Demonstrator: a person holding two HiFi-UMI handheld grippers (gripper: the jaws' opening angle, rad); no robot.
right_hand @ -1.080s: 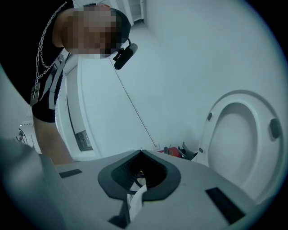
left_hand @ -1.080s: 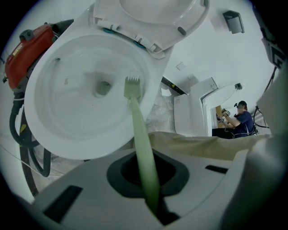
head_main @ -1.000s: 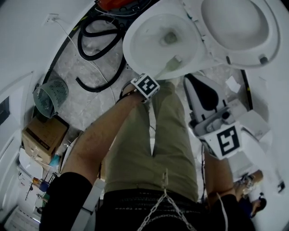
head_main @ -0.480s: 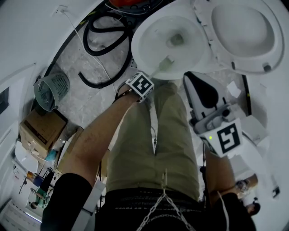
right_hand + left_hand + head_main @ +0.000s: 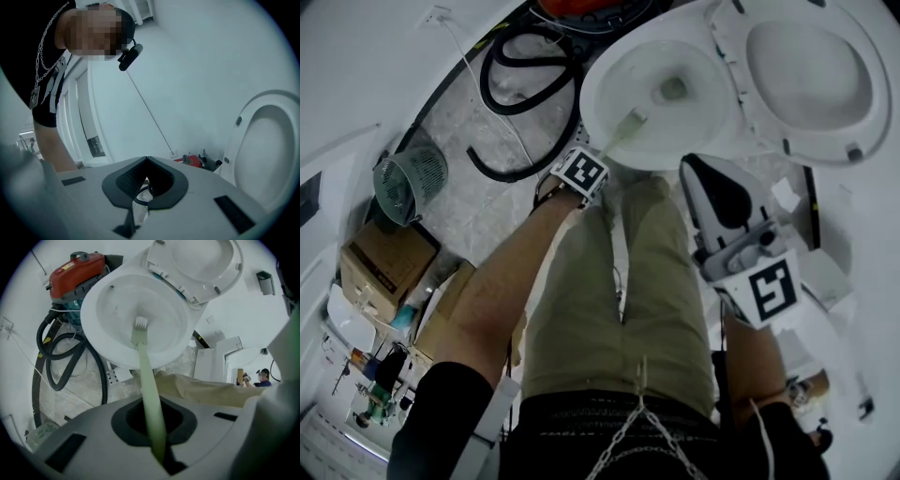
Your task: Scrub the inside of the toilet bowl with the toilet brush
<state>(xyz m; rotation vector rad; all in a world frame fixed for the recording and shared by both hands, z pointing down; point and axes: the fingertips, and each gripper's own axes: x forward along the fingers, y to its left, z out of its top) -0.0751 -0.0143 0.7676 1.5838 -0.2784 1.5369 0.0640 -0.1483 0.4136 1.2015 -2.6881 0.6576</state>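
Bathroom: one toilet bowl point(image 5: 600, 105), one toilet brush point(image 5: 146, 380) between left gripper point(image 5: 154, 425) jaws, right gripper point(image 5: 146, 171) jaws together.

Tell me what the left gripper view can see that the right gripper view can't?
Only the left gripper view shows the inside of the toilet bowl, with the green toilet brush reaching into it from the left gripper, whose jaws are shut on the handle, plus black hoses on the floor. Only the right gripper view shows the person leaning over, a thin cord against the wall, and the right gripper shut on nothing. Both show the raised toilet seat and the red machine.
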